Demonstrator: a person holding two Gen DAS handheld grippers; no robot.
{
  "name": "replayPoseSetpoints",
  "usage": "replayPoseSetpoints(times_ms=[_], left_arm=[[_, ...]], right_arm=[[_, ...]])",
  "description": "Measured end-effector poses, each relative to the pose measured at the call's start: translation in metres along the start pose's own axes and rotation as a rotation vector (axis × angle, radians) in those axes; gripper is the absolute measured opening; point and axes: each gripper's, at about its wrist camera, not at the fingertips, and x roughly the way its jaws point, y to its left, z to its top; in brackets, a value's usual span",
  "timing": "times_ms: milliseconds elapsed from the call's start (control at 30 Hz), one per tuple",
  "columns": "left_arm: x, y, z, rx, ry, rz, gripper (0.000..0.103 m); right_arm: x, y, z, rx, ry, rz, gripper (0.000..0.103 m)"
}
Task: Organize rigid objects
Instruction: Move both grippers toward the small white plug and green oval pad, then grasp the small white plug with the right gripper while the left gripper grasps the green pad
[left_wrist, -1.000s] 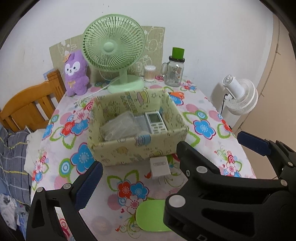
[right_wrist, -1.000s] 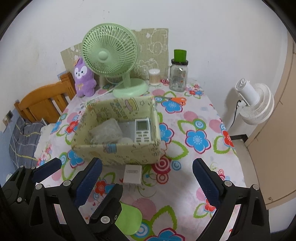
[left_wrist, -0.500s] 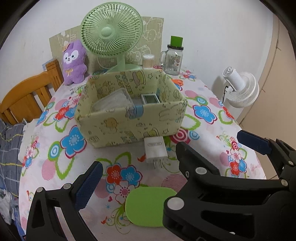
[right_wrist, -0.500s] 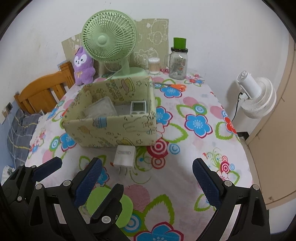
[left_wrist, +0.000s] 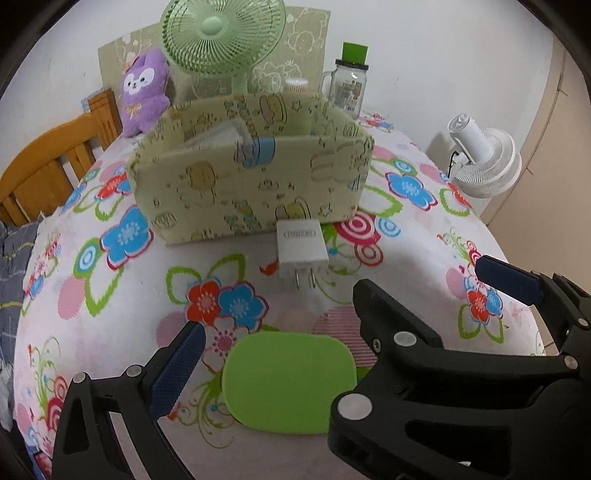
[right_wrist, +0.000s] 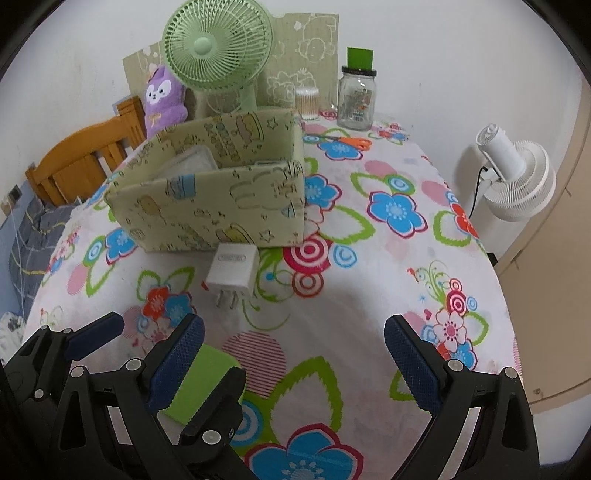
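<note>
Both grippers have come down and forward over the last second, so the box now shows its front wall rather than its inside, and the pad and charger sit larger in both views.

Nearest, by the front edge of the tabletop (left_wrist: 406, 229), the left gripper (left_wrist: 258, 358) hangs with its jaws spread wide, holding nothing; the green pad (left_wrist: 290, 380) lies flat between its fingers. Just to its right the right gripper (right_wrist: 293, 356) is also spread and empty, over bare cloth.

Beyond the pad, toward the middle of the tabletop, the charger (left_wrist: 302, 248) lies flat, its back end touching or just short of the box's front wall. Its long axis runs front to back: the two prongs point at the front edge, toward the grippers, and the labelled end faces the box (left_wrist: 251, 184).

The step in hand is likely the left gripper taking the pad. Lying flat and thin, it calls for a low approach, fingers straddling the short side and pinching at the edges. Lift clear of the box's front wall before lowering it in, beside what already lies there.

Farthest, along the back edge, stand a green fan (left_wrist: 223, 33), a plush (left_wrist: 144, 92) and a jar (left_wrist: 349, 88).
</note>
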Motion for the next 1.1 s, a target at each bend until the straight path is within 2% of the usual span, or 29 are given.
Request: replayPoseSetpoints(times_ms=[433,600,767,933,1067,1100], left_arm=[[0.02,0.005,-0.024,-0.02,0.015,-0.005,0.103],[0.029,0.005,-0.03,-0.016,0.045,0.003,0.103],[0.028,0.007,-0.034,-0.01,0.022,0.022,0.103],[0.031,0.003,-0.035,0.002,0.025,0.079,0.103],[0.031,0.004,-0.035,-0.001,0.026,0.082,0.103],[0.03,0.003,-0.035,0.001,0.023,0.081,0.099]], right_arm=[[0.019,0.002,-0.023,-0.017,0.03,-0.016,0.1],[0.026,0.001,-0.03,-0.015,0.05,-0.039,0.1],[0.029,0.001,-0.033,-0.001,0.056,-0.048,0.1],[0.033,-0.003,-0.035,0.007,0.076,-0.078,0.1],[0.036,-0.002,-0.034,-0.001,0.083,-0.086,0.1],[0.037,-0.002,-0.033,-0.001,0.085,-0.086,0.1]])
